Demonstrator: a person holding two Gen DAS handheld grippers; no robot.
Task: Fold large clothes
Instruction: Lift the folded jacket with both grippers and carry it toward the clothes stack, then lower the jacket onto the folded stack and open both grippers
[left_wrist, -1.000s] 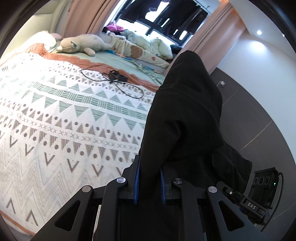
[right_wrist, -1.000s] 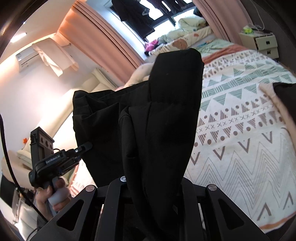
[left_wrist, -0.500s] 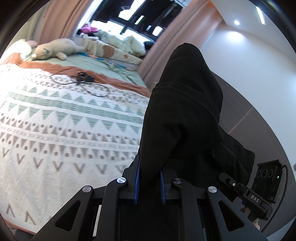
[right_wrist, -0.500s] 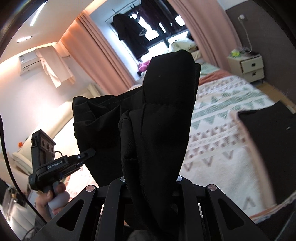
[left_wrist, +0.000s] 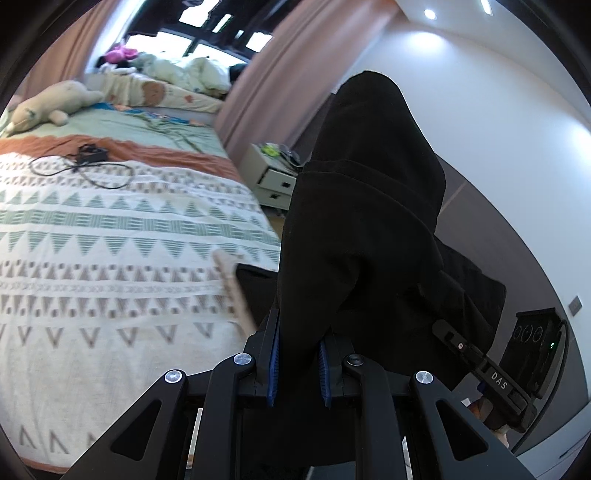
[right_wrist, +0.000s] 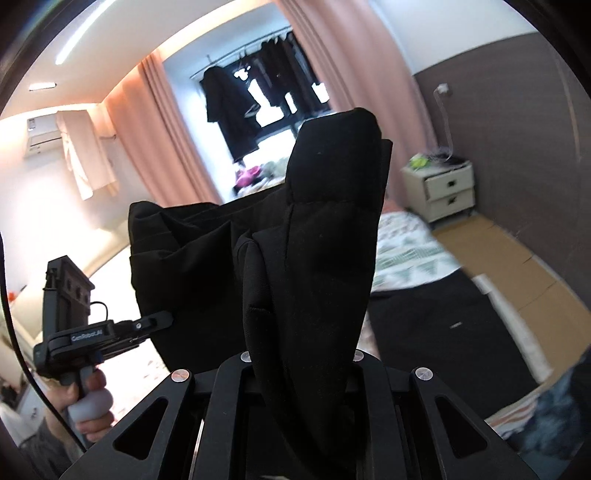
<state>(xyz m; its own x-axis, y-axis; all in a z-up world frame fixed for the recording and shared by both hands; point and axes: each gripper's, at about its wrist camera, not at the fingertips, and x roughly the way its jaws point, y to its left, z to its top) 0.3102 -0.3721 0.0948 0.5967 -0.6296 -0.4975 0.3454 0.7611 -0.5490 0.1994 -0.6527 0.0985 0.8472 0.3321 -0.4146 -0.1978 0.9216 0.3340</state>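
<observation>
**Two grippers lifting one garment: risks while it is hanging in the air**

Both tools are pinching the bulky black fabric garment (left_wrist: 362, 236), which is hanging bunched between them above the near edge of the bed with the white, triangle-patterned cover (left_wrist: 110, 258). The left gripper (left_wrist: 297, 365) is clamping a thick fold between its blue pads (left_wrist: 274, 363); the right gripper (right_wrist: 301, 363) is closing on a padded edge. Judged risks: the thick, layered cloth is likely sliding out of a shallow pinch; uneven pulling is twisting the fold; a trailing part is catching on the flat black piece (right_wrist: 436, 321) lying at the bed's edge
</observation>
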